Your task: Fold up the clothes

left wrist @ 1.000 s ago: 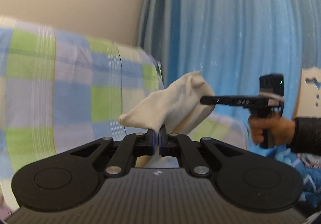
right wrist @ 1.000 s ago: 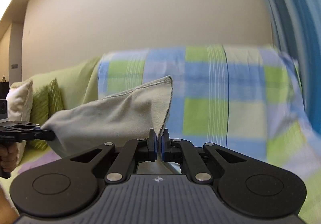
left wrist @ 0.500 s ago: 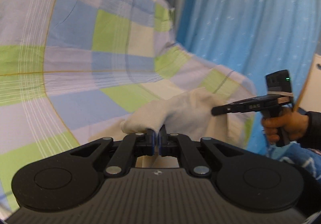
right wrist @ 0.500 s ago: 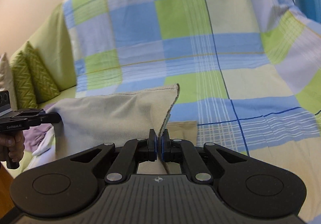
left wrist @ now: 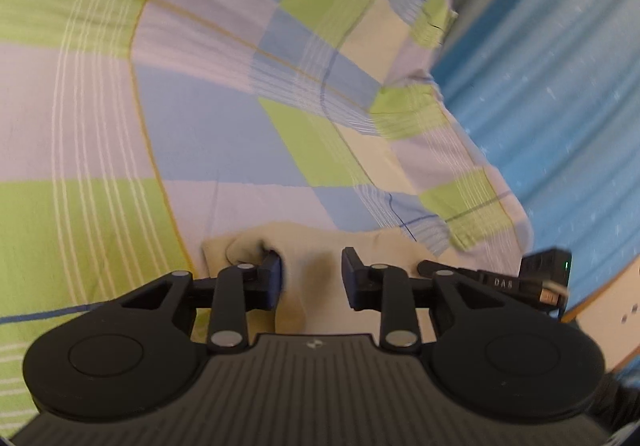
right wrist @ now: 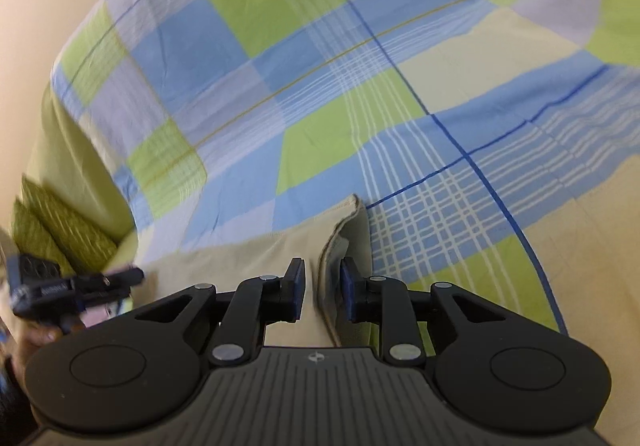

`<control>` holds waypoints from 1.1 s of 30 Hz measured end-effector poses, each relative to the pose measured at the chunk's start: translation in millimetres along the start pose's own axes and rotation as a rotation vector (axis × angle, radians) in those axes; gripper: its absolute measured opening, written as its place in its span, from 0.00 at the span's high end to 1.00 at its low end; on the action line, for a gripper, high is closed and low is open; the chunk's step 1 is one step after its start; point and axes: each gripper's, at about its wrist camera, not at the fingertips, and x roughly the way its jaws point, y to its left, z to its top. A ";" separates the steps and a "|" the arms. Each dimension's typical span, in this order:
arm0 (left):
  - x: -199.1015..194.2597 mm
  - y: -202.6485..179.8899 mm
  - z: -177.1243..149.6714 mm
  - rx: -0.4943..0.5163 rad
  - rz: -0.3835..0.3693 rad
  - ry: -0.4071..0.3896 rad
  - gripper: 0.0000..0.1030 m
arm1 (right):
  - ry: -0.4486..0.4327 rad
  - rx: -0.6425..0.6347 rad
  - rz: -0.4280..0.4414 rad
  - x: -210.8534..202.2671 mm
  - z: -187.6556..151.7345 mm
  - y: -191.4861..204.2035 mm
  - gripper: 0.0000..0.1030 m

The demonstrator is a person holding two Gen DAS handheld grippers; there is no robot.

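Half a second ago both hand-held grippers pinched the beige cloth (right wrist: 248,258) in the air. Now the left hand-held gripper (left wrist: 312,282) and the right hand-held gripper (right wrist: 322,288) stand with jaws apart, and the cloth lies on the checked sofa cover (right wrist: 312,86), at 6 o'clock in each view. I judge this fold is laid down and released.

Checked sofa cover (left wrist: 224,134), blue curtain (left wrist: 560,94), green cushions (right wrist: 52,222).
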 end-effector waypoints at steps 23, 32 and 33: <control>7.2 -2.3 7.8 0.106 0.156 -0.072 0.89 | -0.082 0.003 -0.075 15.6 7.7 -8.5 0.91; -21.0 -2.6 -2.6 0.104 0.199 -0.099 0.89 | -0.095 -0.062 -0.140 0.2 1.3 4.8 0.79; -24.5 -5.1 -6.8 0.097 0.186 -0.092 0.84 | -0.105 -0.067 -0.140 -4.6 -0.1 7.0 0.78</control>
